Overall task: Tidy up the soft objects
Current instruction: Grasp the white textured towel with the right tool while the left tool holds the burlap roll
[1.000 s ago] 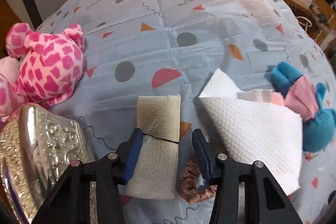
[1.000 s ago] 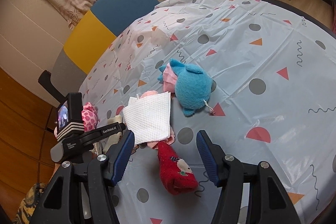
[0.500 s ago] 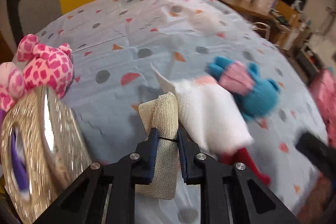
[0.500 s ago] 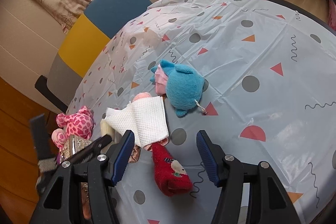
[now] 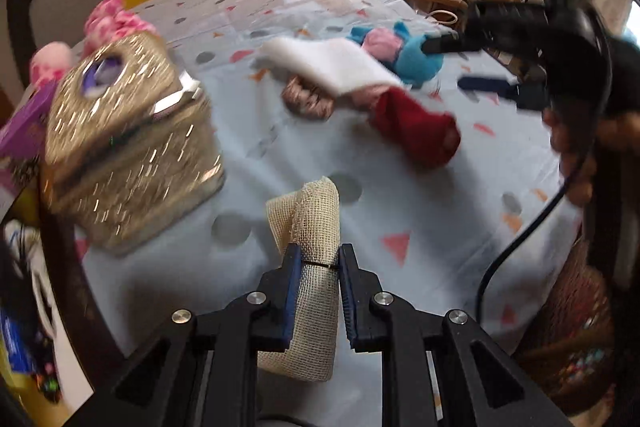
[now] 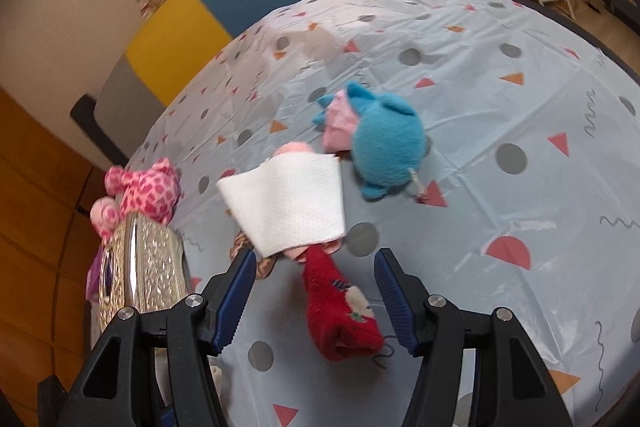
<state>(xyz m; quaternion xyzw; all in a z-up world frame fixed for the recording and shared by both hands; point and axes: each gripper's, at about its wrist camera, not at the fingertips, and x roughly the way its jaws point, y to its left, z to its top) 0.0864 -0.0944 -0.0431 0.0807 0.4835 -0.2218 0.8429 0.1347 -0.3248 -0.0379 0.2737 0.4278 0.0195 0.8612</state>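
Observation:
My left gripper (image 5: 318,263) is shut on a beige mesh cloth roll (image 5: 310,223) and holds it above the table. My right gripper (image 6: 314,277) is open and empty, with a red sock (image 6: 340,311) between its fingers on the cloth; the sock also shows in the left wrist view (image 5: 416,131). A white paper towel (image 6: 290,203) lies over a pink item just beyond. A blue plush toy (image 6: 384,147) lies farther back. A brown scrunchie (image 5: 306,99) sits by the towel.
A shiny gold embossed box (image 5: 128,147) stands at the table's left, also in the right wrist view (image 6: 144,267). A pink spotted plush (image 6: 148,191) sits behind it. A blue and yellow chair back (image 6: 224,11) stands beyond the table (image 6: 520,75).
My left gripper closed on the beige mesh roll, lifted it and pulled back toward the table's near edge. My right gripper stayed open and moved slightly closer to the red sock.

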